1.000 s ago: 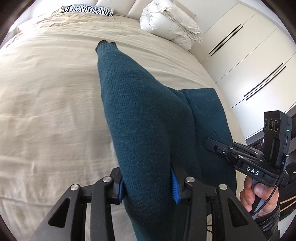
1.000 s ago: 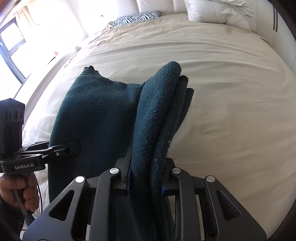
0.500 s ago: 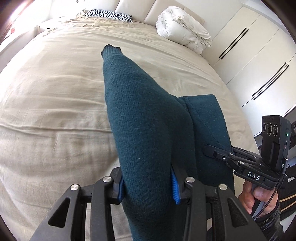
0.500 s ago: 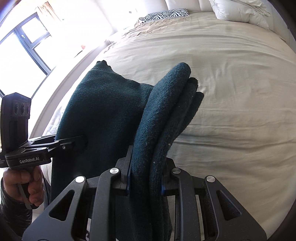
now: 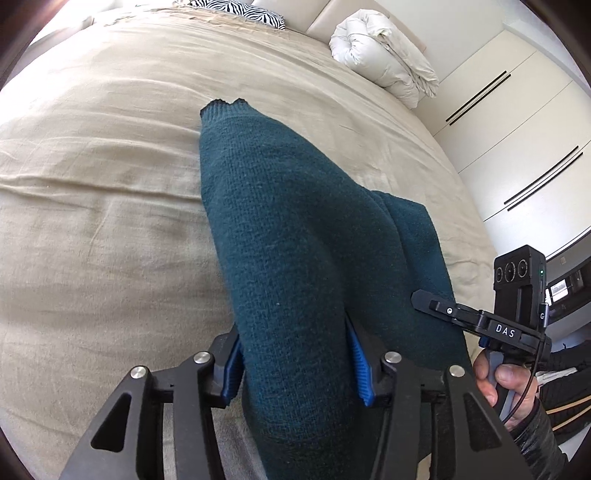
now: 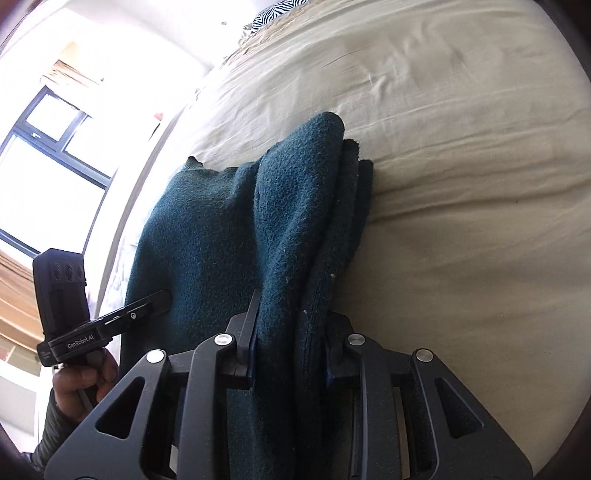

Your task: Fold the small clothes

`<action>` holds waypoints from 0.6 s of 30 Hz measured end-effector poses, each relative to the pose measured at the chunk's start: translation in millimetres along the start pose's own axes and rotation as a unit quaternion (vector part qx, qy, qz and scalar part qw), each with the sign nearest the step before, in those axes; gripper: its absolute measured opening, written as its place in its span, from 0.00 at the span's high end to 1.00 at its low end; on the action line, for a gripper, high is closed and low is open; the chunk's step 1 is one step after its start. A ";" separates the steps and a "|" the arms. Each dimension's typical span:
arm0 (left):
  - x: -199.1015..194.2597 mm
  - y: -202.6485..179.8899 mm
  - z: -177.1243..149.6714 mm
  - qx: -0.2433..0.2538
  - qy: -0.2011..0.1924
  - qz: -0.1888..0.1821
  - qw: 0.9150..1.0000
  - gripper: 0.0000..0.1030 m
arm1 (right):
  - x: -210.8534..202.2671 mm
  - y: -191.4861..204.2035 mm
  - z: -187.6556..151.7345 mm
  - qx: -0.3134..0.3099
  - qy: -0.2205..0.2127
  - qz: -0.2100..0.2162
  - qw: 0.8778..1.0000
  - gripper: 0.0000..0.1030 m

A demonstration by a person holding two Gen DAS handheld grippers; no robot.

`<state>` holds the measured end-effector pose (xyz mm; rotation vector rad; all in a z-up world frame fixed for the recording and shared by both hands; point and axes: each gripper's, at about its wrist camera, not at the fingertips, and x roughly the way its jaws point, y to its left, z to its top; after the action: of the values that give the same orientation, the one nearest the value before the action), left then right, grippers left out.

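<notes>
A dark teal knitted garment [image 5: 288, 236] hangs between both grippers over the beige bed [image 5: 103, 206]. My left gripper [image 5: 295, 362] is shut on a thick fold of it, blue pads pressed on either side. My right gripper [image 6: 291, 339] is shut on several stacked layers of the same garment [image 6: 229, 236]. The far end of the garment touches the bedsheet. The right gripper also shows at the right in the left wrist view [image 5: 436, 306], and the left gripper shows at the left in the right wrist view [image 6: 155, 302].
A rolled white duvet [image 5: 384, 59] and a zebra-pattern pillow [image 5: 236, 9] lie at the head of the bed. White wardrobe doors [image 5: 517, 140] stand to the right of the bed. A window [image 6: 48, 147] is on the left side.
Both grippers have lifted and tilted with the garment still held. The garment's far end has drawn nearer along the bed, and the right wrist view has swung towards the window.
</notes>
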<state>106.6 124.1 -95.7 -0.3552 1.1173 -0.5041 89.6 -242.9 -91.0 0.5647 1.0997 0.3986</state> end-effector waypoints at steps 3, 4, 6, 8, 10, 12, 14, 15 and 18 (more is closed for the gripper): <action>-1.7 16.5 -5.0 -0.022 -0.004 -0.025 0.999 0.46 | 1.4 -15.3 -5.3 0.029 -0.002 0.044 0.999 0.74; -3.2 17.8 -6.1 -0.024 -0.006 -0.029 0.999 0.46 | 0.2 -18.0 -7.6 0.036 -0.003 0.056 0.998 0.73; -7.5 17.3 -7.7 -0.026 -0.009 -0.028 0.999 0.46 | -4.0 -18.4 -12.4 0.041 -0.004 0.065 0.997 0.71; -14.5 17.4 -10.8 -0.029 -0.015 -0.018 0.999 0.46 | -12.2 -14.9 -14.3 0.043 -0.011 0.055 0.997 0.66; -28.6 9.7 -15.3 -0.020 -0.031 0.005 0.999 0.47 | -23.9 -11.1 -15.4 0.039 -0.025 0.030 0.998 0.62; -48.4 0.6 -20.4 -0.005 -0.057 0.024 0.998 0.48 | -40.3 -4.0 -19.4 0.031 -0.043 0.010 0.999 0.62; -67.7 -6.1 -26.6 -0.002 -0.081 0.030 0.996 0.48 | -65.5 4.2 -23.3 0.017 -0.065 0.005 0.998 0.61; -76.2 -9.5 -29.9 0.000 -0.093 0.027 0.995 0.48 | -75.1 8.6 -23.9 0.014 -0.076 0.011 0.997 0.61; -93.0 -21.2 -42.5 0.012 -0.111 0.017 0.994 0.48 | -101.9 24.8 -35.5 -0.002 -0.091 0.062 0.994 0.61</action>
<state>31.2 156.7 -31.3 -0.3623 0.8988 -0.4366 15.1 -272.7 -14.7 0.6545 0.8911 0.4474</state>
